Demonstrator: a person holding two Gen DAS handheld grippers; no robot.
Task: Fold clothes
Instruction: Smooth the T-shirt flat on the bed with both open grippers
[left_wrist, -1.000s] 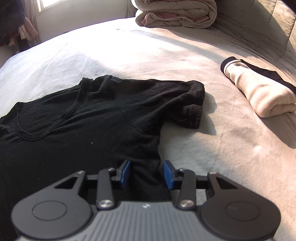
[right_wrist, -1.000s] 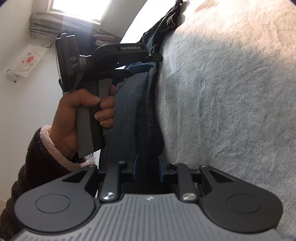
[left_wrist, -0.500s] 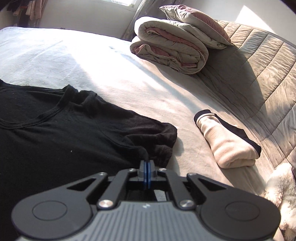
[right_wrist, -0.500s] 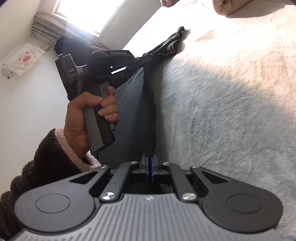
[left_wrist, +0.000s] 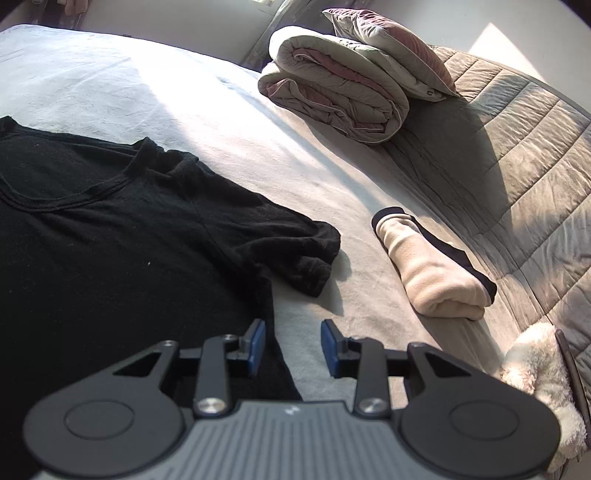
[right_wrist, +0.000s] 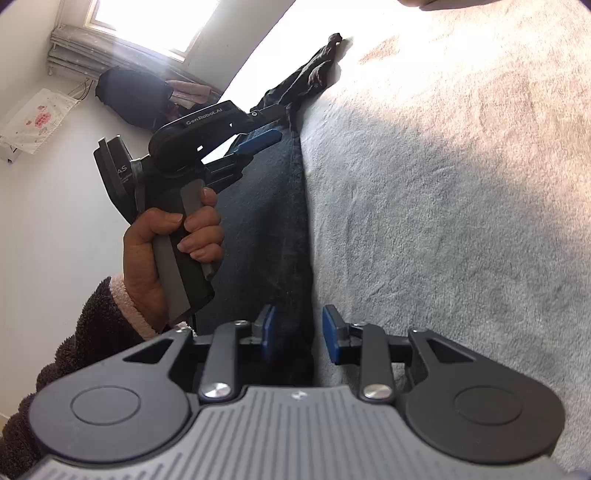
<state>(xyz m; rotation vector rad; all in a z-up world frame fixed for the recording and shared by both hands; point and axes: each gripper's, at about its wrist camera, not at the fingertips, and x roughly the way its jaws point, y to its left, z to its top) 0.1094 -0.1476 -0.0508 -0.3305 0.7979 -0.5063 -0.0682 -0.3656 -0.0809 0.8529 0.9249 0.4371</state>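
Left wrist view: left gripper (left_wrist: 292, 347) tilted down over the bed (left_wrist: 258, 122), jaws opening, moderately apart, straddling the side edge of the black T-shirt (left_wrist: 110, 236) without pressing it. Shirt spread flat, sleeve toward a folded cream garment (left_wrist: 432, 273) nearby.

Right wrist view: right gripper (right_wrist: 298, 338) angled down along the shirt's edge, jaws opening, dark cloth between them, pads clear of it. Left hand (right_wrist: 166, 243) wrapped round its handle, fuzzy sleeve (right_wrist: 74, 343) at the wrist.
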